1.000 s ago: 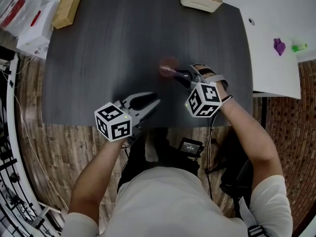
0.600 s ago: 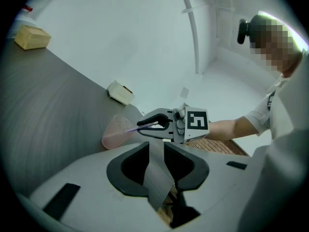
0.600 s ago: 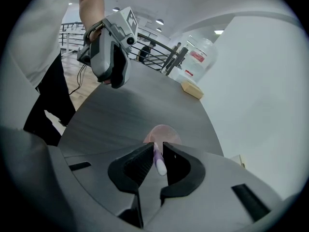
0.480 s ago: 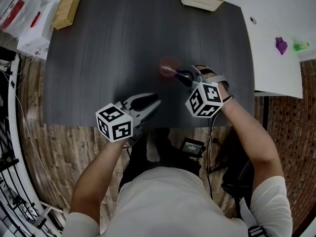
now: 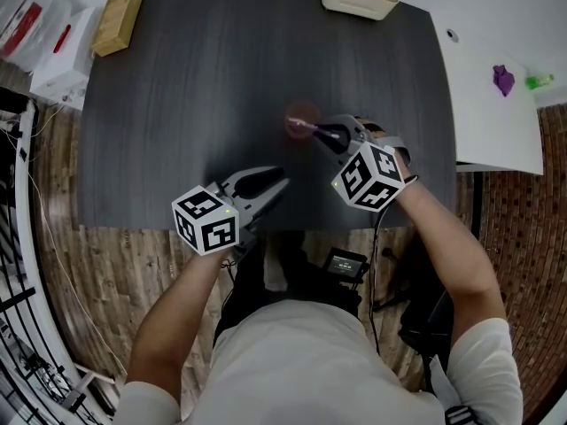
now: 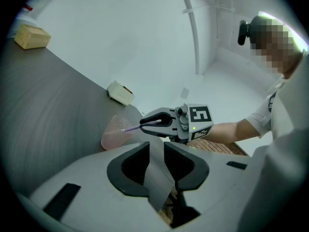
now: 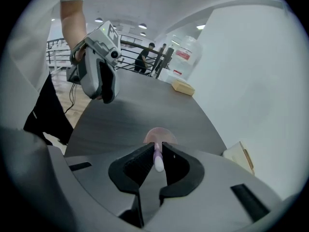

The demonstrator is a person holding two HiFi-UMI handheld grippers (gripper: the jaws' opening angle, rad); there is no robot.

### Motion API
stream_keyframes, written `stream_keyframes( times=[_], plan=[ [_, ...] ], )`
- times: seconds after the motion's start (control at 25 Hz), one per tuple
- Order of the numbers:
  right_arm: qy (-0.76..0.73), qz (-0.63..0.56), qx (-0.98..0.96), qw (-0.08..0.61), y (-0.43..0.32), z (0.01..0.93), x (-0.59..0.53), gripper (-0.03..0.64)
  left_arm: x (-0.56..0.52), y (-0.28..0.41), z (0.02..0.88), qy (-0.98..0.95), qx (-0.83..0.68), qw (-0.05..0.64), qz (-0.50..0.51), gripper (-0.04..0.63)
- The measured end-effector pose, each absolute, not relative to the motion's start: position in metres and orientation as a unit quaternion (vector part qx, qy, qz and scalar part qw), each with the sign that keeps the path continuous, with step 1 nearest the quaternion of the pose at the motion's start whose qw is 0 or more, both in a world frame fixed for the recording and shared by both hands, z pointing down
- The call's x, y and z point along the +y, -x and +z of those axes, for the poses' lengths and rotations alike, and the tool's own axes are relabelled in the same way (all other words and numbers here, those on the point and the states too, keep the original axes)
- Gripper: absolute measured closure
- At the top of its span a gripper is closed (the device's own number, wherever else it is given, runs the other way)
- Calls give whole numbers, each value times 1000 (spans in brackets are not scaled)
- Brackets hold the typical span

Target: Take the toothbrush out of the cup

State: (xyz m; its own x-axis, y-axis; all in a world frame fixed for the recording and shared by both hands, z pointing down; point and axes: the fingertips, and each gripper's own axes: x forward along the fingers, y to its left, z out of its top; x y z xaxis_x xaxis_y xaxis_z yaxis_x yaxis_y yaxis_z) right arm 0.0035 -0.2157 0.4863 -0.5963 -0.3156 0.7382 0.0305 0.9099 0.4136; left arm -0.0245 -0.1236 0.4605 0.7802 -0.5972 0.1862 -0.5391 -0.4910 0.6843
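Head view looks down; gripper views share cup.

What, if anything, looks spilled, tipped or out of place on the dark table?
Nothing stands out: the pink cup stands upright, and the right gripper is shut on the toothbrush leaning from it.

Purple toothbrush aslant in upright, translucent pink cup
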Motion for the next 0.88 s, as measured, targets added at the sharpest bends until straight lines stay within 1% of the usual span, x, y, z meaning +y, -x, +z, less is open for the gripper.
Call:
stream_keyframes(
  times=[0.28, 0.56, 0.88],
  plan=[
    [-123, -139, -886, 426, -6, 481, -218, 561, -133, 32, 457, -859, -340, 380, -49, 512],
    [-174, -37, -908, 380, -12, 471, -223, 561, -138, 32, 451, -858, -342, 379, -57, 512],
    [-225, 48, -913, 337, -21, 467, -229, 561, -142, 35, 445, -855, -348, 378, -70, 512]
  ],
)
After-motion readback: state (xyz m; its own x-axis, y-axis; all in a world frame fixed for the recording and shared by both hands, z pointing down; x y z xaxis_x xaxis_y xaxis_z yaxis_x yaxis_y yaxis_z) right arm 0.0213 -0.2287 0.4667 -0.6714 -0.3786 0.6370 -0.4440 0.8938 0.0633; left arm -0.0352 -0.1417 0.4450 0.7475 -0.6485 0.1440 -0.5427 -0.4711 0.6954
